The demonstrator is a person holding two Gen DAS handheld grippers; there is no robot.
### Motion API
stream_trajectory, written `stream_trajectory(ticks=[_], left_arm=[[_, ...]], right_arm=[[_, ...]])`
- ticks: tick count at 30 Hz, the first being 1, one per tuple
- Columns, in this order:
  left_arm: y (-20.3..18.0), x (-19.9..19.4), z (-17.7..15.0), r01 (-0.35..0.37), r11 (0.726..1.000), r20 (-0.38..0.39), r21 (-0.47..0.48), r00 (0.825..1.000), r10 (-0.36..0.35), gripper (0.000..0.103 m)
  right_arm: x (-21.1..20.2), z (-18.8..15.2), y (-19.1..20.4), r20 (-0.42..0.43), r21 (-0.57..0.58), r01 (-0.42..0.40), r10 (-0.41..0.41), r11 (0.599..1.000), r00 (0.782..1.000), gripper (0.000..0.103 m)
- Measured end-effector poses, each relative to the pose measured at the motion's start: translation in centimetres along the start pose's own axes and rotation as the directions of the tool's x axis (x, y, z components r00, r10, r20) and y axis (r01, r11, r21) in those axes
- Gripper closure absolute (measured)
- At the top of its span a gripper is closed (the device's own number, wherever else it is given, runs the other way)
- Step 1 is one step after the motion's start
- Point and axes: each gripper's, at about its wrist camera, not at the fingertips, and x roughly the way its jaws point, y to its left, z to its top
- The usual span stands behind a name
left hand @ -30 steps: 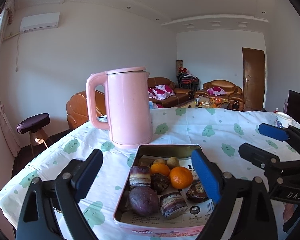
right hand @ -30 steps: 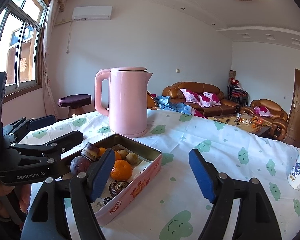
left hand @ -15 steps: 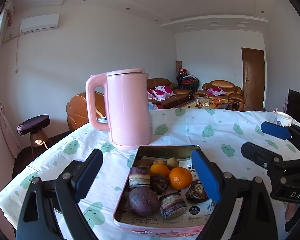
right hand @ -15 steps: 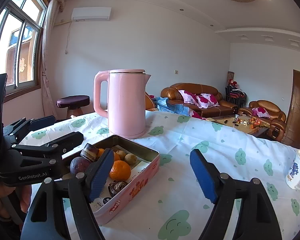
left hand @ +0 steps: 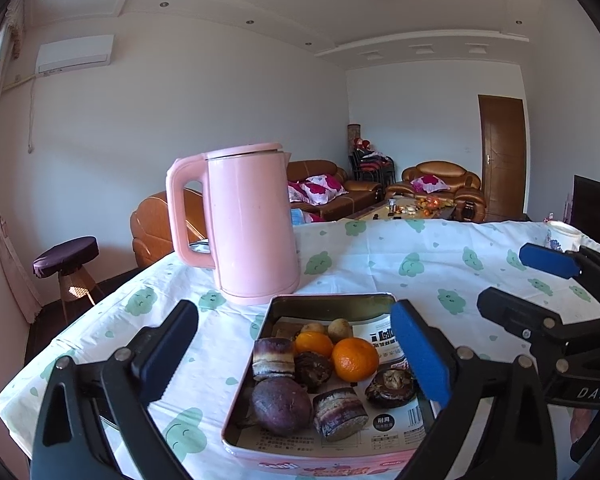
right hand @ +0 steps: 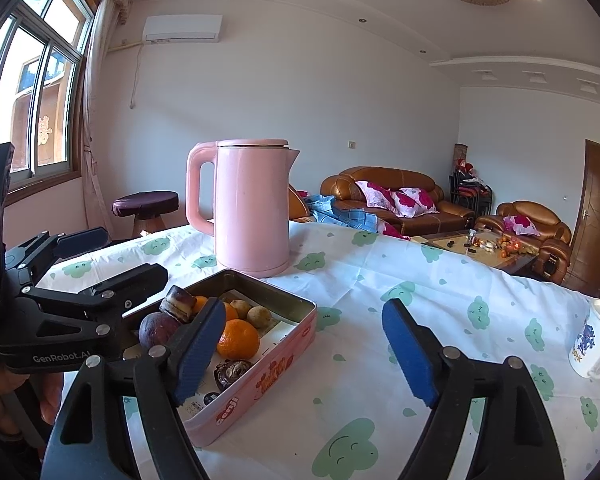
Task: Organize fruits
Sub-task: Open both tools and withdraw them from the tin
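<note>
A: Spread over the table, a white cloth with green cloud print (left hand: 380,268); upright at its far side, a tall pink plastic kettle (left hand: 252,224).

B: Just in front, an open rectangular pink tin tray (right hand: 260,376), holding round orange mandarins (left hand: 355,359), a dark purple fruit (left hand: 281,405).

A: Left gripper (left hand: 296,354): jaws opening, nothing between the pads.

B: Right gripper (right hand: 304,352): opening too, over bare cloth beside the tray.

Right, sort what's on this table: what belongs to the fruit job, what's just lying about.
Job:
- tin tray
- oranges
- purple fruit
- small brown fruits
- cane pieces

Lying about:
- pink kettle
- mug
- tablecloth
</note>
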Motion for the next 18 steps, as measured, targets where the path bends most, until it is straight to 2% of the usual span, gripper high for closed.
stream_trajectory(ticks=[4, 18], left_arm=[[-0.2, -0.3, 0.0, -0.003, 1.000, 0.010, 0.011, 1.000, 0.003, 0.000], [-0.6, -1.8, 0.5, 0.023, 1.000, 0.055, 0.010, 0.998, -0.023, 0.000]], right_arm=[[-0.2, 0.0, -0.3, 0.006, 0.001, 0.007, -0.007, 1.000, 1.000, 0.021], [-2.1, 0.4, -0.9, 0.054, -0.006, 0.053, -0.053, 0.999, 0.997, 0.021]])
